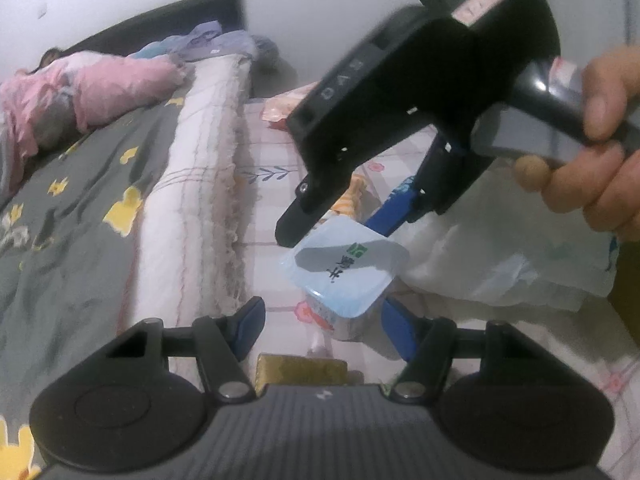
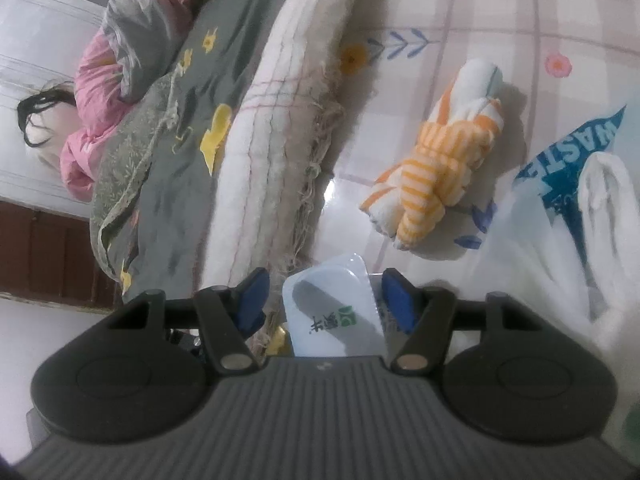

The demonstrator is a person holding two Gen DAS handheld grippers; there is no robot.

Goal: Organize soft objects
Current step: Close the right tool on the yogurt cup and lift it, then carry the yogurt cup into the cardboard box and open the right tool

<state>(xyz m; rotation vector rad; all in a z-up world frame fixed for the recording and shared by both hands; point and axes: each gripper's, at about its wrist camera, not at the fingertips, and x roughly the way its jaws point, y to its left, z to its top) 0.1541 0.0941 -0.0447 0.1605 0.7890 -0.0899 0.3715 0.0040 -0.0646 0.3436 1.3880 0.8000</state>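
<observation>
The pale-blue foil-lidded plastic cup [image 1: 347, 276] is sitting on the checked floral sheet [image 1: 272, 216], between the right gripper [image 2: 322, 298]'s spread fingers, apparently not yet pinched. The left gripper [image 1: 324, 326] is hovering open nearby. Light, thin-walled and crushable, it is best squeezed gently across its sidewalls.

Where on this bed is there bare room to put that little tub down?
Bare checked sheet lies between the rolled quilt edge and the striped orange towel, and beyond the towel. It is crowded near the tub, with the white plastic bag beside it and both grippers close around.
</observation>
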